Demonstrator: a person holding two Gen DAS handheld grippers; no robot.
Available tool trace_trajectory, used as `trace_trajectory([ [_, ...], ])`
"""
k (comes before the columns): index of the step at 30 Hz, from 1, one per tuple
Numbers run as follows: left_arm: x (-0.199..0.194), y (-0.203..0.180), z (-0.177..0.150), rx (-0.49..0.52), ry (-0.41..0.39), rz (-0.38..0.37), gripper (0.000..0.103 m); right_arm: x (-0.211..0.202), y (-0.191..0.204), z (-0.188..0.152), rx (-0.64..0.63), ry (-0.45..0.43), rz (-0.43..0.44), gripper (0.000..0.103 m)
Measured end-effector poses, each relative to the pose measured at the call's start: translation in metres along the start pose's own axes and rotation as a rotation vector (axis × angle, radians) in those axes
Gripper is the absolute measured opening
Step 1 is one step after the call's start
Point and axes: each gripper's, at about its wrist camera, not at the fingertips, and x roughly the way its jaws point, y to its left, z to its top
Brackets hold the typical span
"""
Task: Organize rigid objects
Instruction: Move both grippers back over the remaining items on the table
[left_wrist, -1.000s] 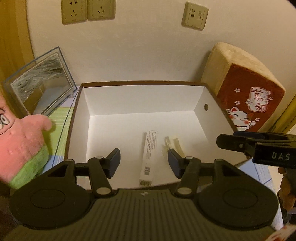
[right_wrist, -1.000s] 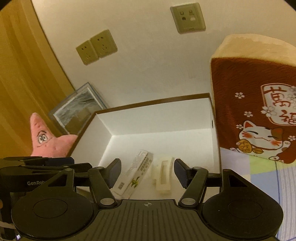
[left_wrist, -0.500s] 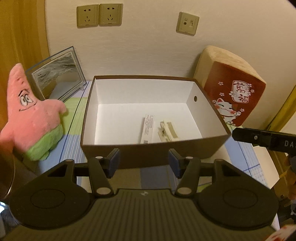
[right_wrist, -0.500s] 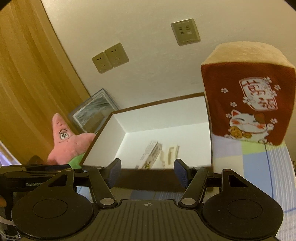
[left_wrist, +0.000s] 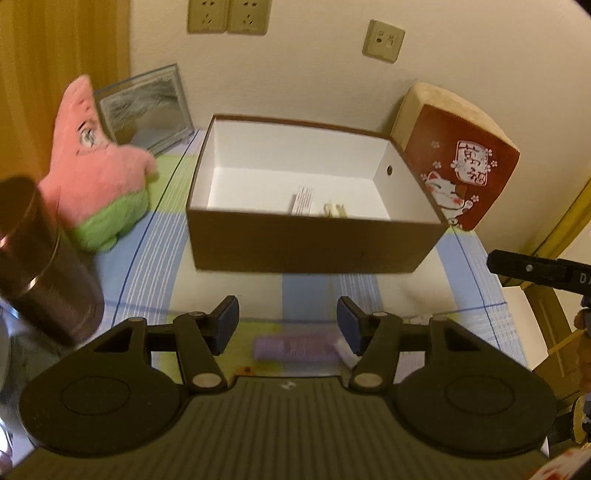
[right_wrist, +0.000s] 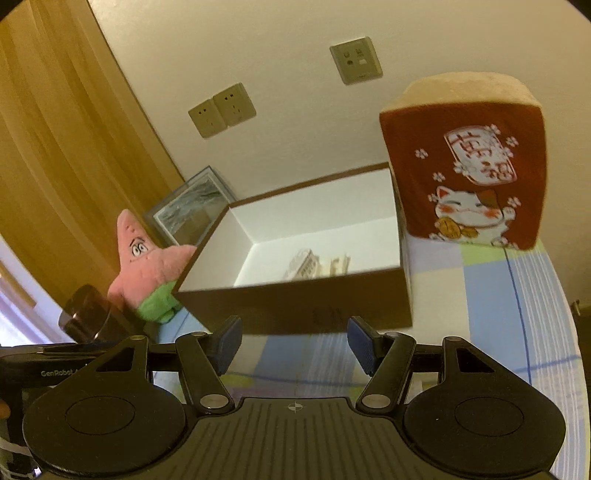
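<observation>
A brown box (left_wrist: 314, 251) with a white inside stands on the checked tablecloth. In it lie a slim white carton (left_wrist: 303, 200) and a cream plastic clip (left_wrist: 334, 209); the right wrist view shows the same box (right_wrist: 295, 302), carton (right_wrist: 303, 264) and clip (right_wrist: 338, 264). My left gripper (left_wrist: 288, 325) hangs open in front of the box with nothing between its fingers. Just under it a purple tube (left_wrist: 295, 347) lies blurred on the cloth. My right gripper (right_wrist: 293, 345) is open too, empty, in front of the box's near wall.
A pink star plush (left_wrist: 96, 173) and a dark metal cup (left_wrist: 40, 258) stand left of the box, a framed picture (left_wrist: 147, 107) behind them. A red lucky-cat cushion (left_wrist: 461, 166) leans right of the box. The right gripper's body (left_wrist: 535, 269) shows at the right edge.
Both grippers have drawn back from over the box, which now sits farther away. The cup and the purple tube have come into the left wrist view.
</observation>
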Motion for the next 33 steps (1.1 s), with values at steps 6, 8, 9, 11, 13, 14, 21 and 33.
trace_trajectory([
  [6, -0.008, 0.005, -0.028, -0.018, 0.029, 0.010, 0.055, -0.013, -0.002, -0.023, 0.011, 0.029, -0.015, 0.060],
  [8, -0.010, 0.008, -0.036, -0.029, 0.042, 0.014, 0.055, -0.016, -0.004, -0.030, 0.020, 0.038, -0.021, 0.060],
  [9, -0.011, 0.008, -0.040, -0.030, 0.047, 0.021, 0.055, -0.018, -0.006, -0.035, 0.026, 0.044, -0.025, 0.060],
  [11, -0.012, 0.010, -0.047, -0.032, 0.058, 0.028, 0.055, -0.020, -0.008, -0.042, 0.035, 0.061, -0.034, 0.060],
  [13, -0.013, 0.012, -0.053, -0.036, 0.070, 0.032, 0.055, -0.022, -0.011, -0.050, 0.040, 0.076, -0.046, 0.060],
  [14, -0.013, 0.012, -0.057, -0.037, 0.077, 0.035, 0.055, -0.023, -0.012, -0.054, 0.042, 0.085, -0.053, 0.060],
  [21, -0.012, 0.018, -0.076, -0.043, 0.116, 0.052, 0.055, -0.027, -0.020, -0.077, 0.047, 0.134, -0.098, 0.060],
  [33, 0.002, 0.024, -0.102, -0.031, 0.176, 0.079, 0.055, -0.021, -0.041, -0.095, 0.050, 0.176, -0.183, 0.060],
])
